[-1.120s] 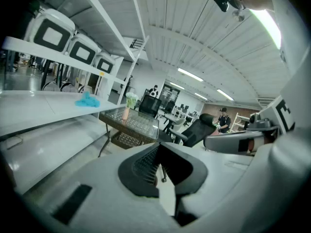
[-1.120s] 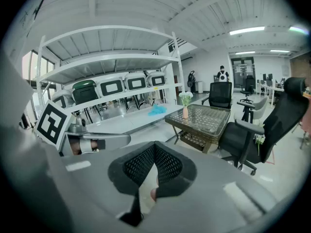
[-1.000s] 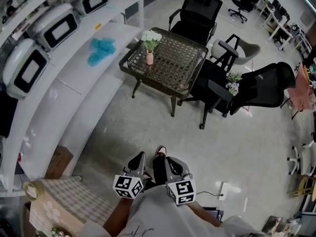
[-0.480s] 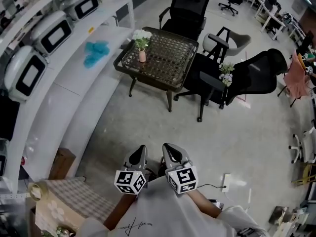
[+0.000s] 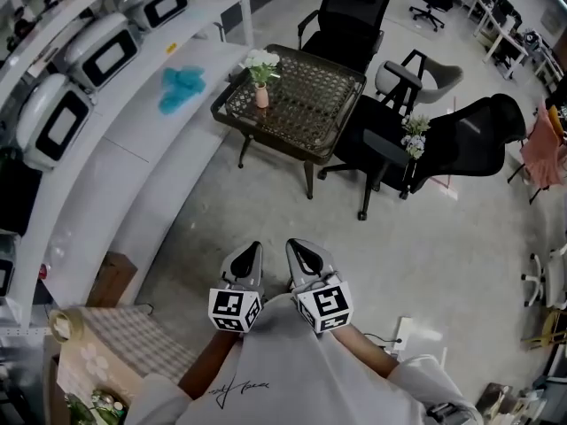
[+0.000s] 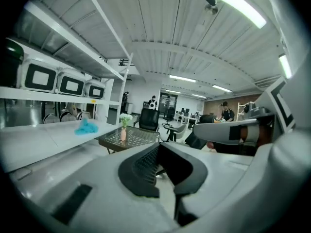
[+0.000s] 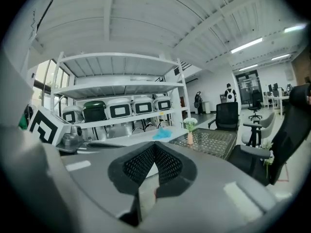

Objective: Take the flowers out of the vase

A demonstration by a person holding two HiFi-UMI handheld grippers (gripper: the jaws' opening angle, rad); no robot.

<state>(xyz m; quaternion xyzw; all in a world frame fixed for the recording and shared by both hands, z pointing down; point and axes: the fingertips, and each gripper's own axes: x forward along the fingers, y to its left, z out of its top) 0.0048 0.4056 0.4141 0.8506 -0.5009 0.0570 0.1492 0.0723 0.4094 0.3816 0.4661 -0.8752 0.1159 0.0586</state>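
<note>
**Grey grippers raised, flower vase still far across the room**

Closest to the camera, the person's arms reach out over a pale shirt (image 5: 283, 370), each hand carrying a gripper topped with a marker cube (image 5: 234, 309). The left gripper (image 5: 251, 248) and the right gripper (image 5: 297, 246) sit side by side, pointing forward and only slightly down. On both, the fingers are pressed together with nothing between them.

Compared with a second ago, both grippers have lifted higher, yet the table looks no nearer. It seems the approach has barely begun, and no flower has been touched.

Beyond the grippers lies a wide stretch of bare, pale floor (image 5: 266, 220). Past that stands a dark table (image 5: 261, 137) with a woven top, beside a long white shelf (image 5: 133, 140). Near the table's far left corner is a small pink vase (image 5: 262, 97), upright, holding white flowers (image 5: 263, 60), well apart from both grippers. Black office chairs (image 5: 350, 20) stand behind the table.
</note>
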